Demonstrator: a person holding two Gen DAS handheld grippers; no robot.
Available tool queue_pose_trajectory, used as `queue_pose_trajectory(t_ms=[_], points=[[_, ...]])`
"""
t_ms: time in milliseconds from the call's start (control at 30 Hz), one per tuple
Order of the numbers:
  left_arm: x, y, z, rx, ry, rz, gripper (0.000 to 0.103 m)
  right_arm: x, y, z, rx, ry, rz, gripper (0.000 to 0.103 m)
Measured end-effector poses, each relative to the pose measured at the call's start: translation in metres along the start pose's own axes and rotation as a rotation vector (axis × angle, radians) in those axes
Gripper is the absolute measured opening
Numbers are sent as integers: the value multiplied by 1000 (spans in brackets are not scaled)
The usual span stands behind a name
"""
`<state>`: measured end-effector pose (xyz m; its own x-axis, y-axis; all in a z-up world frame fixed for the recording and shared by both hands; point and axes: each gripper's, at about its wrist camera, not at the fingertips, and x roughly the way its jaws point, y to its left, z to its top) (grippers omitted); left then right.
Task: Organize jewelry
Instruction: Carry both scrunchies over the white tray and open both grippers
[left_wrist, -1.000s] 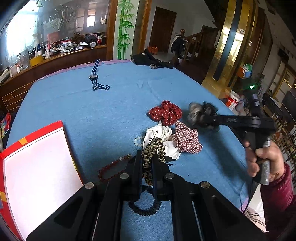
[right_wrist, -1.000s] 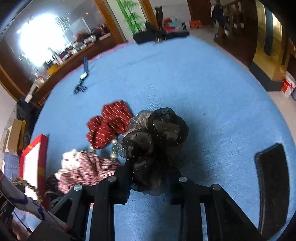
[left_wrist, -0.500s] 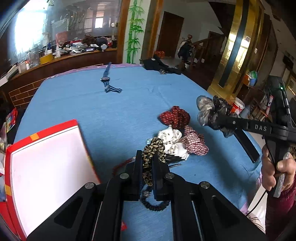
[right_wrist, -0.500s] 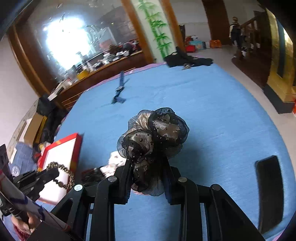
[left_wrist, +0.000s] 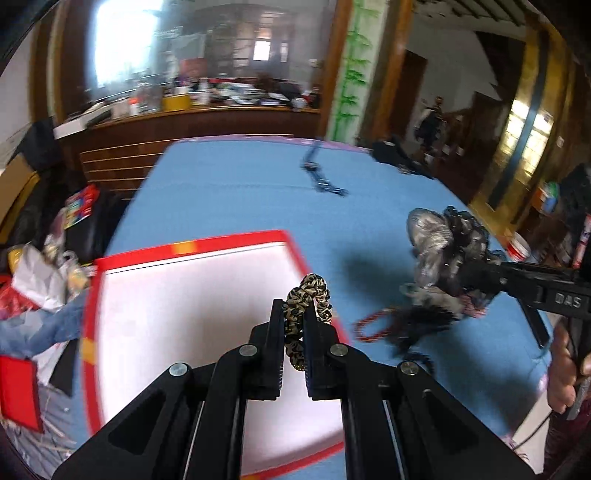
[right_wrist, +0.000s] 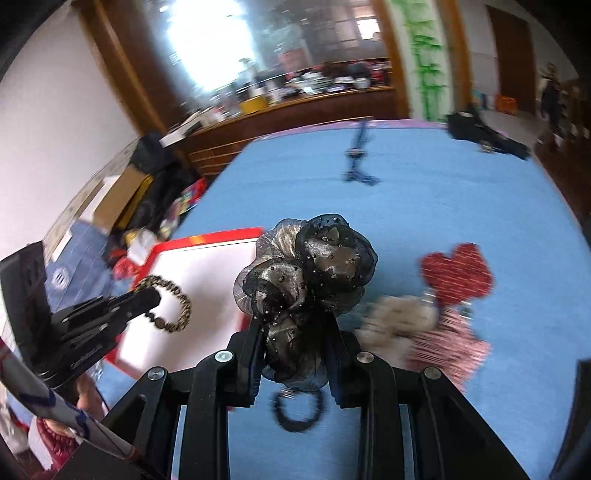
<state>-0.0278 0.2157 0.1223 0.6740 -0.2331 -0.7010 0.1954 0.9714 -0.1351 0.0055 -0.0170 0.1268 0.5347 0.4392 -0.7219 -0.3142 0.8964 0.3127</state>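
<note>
My left gripper (left_wrist: 295, 310) is shut on a leopard-print scrunchie (left_wrist: 308, 291) and holds it above the white inside of a red-rimmed box (left_wrist: 229, 240). My right gripper (right_wrist: 295, 328) is shut on a puffy black and grey organza scrunchie (right_wrist: 314, 266), raised over the blue table just right of the box (right_wrist: 207, 273). The right wrist view shows the left gripper (right_wrist: 147, 295) with the leopard scrunchie (right_wrist: 177, 306) hanging over the box. In the left wrist view the right gripper (left_wrist: 458, 280) carries the organza scrunchie (left_wrist: 439, 236).
A red dotted scrunchie (right_wrist: 458, 273), a white one (right_wrist: 399, 317) and a pink plaid one (right_wrist: 450, 350) lie to the right. A black coil hair tie (right_wrist: 299, 410) lies below my right gripper. Red beads (left_wrist: 373, 325) lie near the box. A blue striped strap (right_wrist: 356, 155) lies far back.
Both grippers have swung left with their scrunchies. The left one has gone from the pile to over the box, and the right one has lifted and come up beside the box.
</note>
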Motion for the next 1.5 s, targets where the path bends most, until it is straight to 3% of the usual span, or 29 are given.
queue_pose_trajectory(t_ms=[300,600,900,1167,1267,1333,1367,1500], points=[[7,85,5,-92,24,99,8,74,78,23,-86,103,70,33],[53,144,15,-180,105,136,8,151,116,40,-112,185,77,34],[75,176,19,-239,126,146,8,198,133,50,-103,221,86,34],[83,182,22,-242,117,186,8,221,138,55,-107,227,53,40],[83,185,23,-256,116,187,16,224,137,56,-106,222,43,46],[82,185,24,-257,110,194,30,221,135,57,-108,219,49,53],[80,184,25,-258,102,198,41,219,134,57,-108,216,46,59],[70,181,28,-256,79,201,45,208,131,59,-99,207,63,63]])
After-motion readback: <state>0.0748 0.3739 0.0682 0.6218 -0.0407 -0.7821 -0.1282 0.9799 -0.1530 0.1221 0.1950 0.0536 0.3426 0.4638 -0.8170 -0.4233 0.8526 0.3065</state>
